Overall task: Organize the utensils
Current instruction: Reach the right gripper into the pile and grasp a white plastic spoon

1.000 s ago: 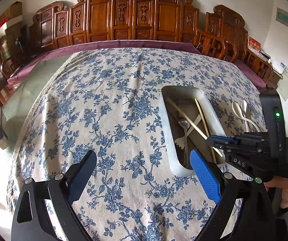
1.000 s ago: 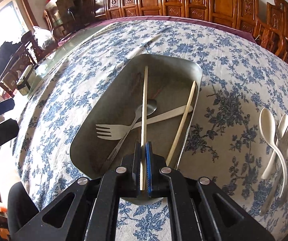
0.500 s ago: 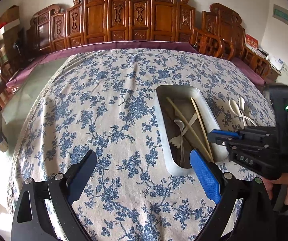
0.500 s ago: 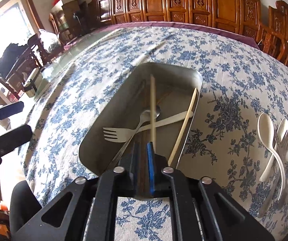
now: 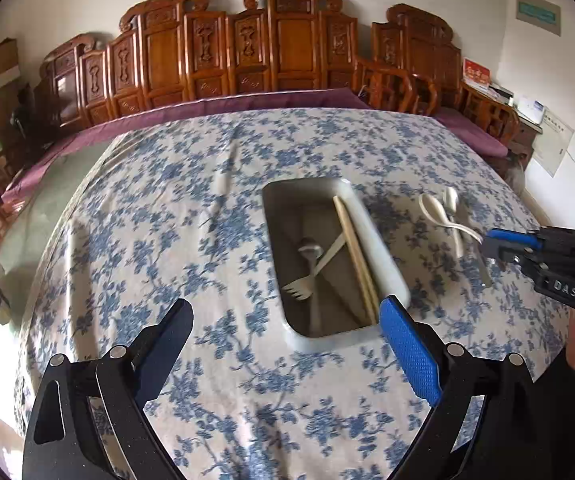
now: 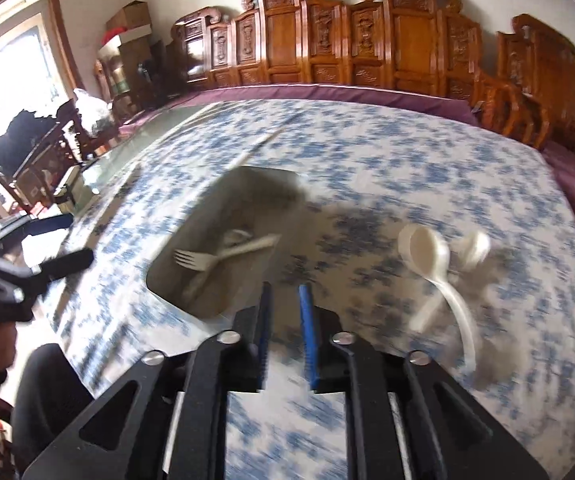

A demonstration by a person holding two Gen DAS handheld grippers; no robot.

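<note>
Left wrist view
- Left tongs (image 5: 283, 322): spread wide, nothing between the black pad and the blue pad; they hang over bare cloth at the near end of the tray.
- Bench (image 5: 159, 216): covered by a white cloth with blue flowers; a broad open stretch runs left of the tray to the cloth's left edge, where bare glass top shows.
- Tray (image 5: 383, 256): pale rectangular tray with rounded corners, lying lengthwise away from the camera, right of centre.
- Tray contents: two pale wooden chopsticks (image 5: 357, 256) side by side along the right wall; a pale plastic fork (image 5: 305, 284) crossed with a grey metal spoon (image 5: 310, 252) in the middle.
- Outside the tray: two white plastic spoons (image 5: 441, 214) on the cloth just right of the tray, apart from its rim.
- Right tongs (image 5: 493, 246): at the right edge of the view, tips near the white spoons' handles.
- Far edge: purple cloth border, then a row of carved wooden chairs (image 5: 287, 48).

Right wrist view (blurred)
- Right tongs: narrow gap, opening, nothing between the pads; over cloth between the tray's near corner and the white spoons.
- Tray: left of centre, fork and metal spoon visible inside.
- White spoons: right of the tongs, on open cloth.
- Left tongs: at the left edge, well apart.
</note>
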